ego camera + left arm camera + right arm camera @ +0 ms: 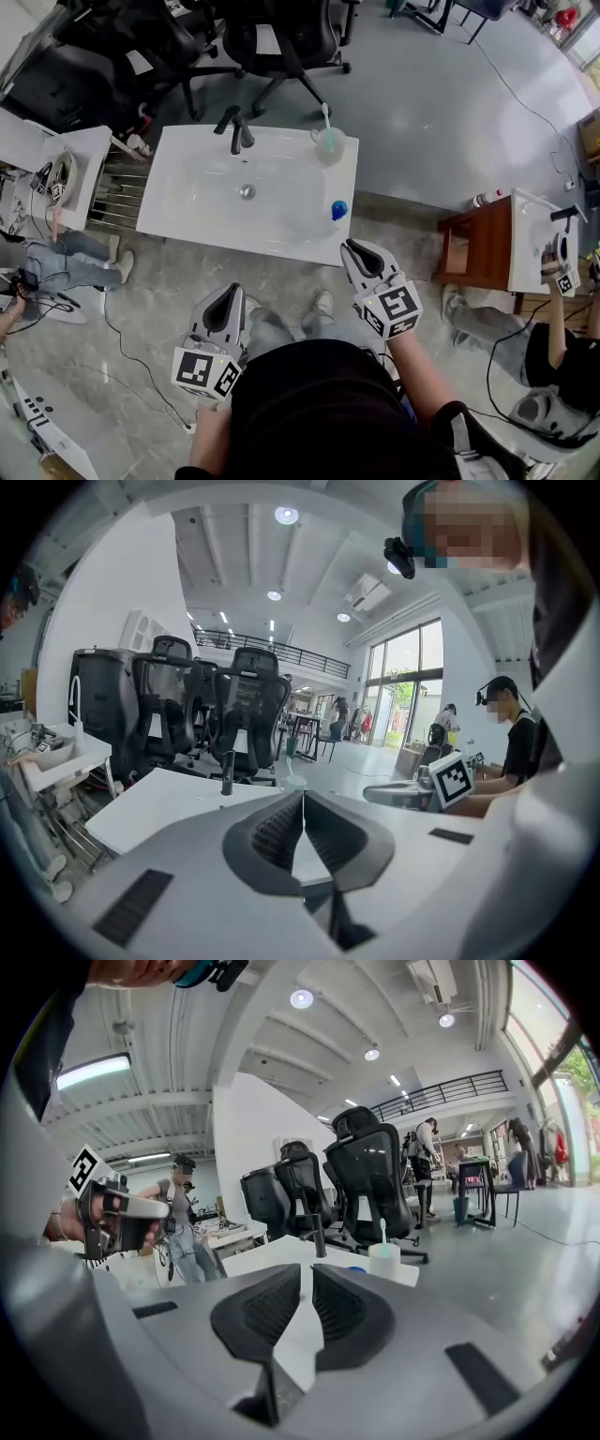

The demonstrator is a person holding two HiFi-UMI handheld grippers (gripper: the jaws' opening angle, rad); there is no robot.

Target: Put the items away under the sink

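A white sink basin [187, 211] with a black faucet [234, 131] stands in front of me. On its far right corner is a pale green cup [330, 145] holding a toothbrush [325, 114]. A small blue item [338, 209] lies on the sink's right side. My left gripper [228, 292] hovers short of the sink's near edge, shut and empty, its tips touching [303, 797]. At the sink's near right corner my right gripper [359, 247] is shut and empty, with only a thin slit between its pads [307, 1269]. Beyond it I see the cup [384, 1258] and the faucet [320, 1237].
Black office chairs [281, 37] stand behind the sink. A wooden cabinet [473, 246] with a white top is at the right, and another white unit [89, 155] at the left. Other people with grippers sit at both sides. Cables [122, 347] run over the floor.
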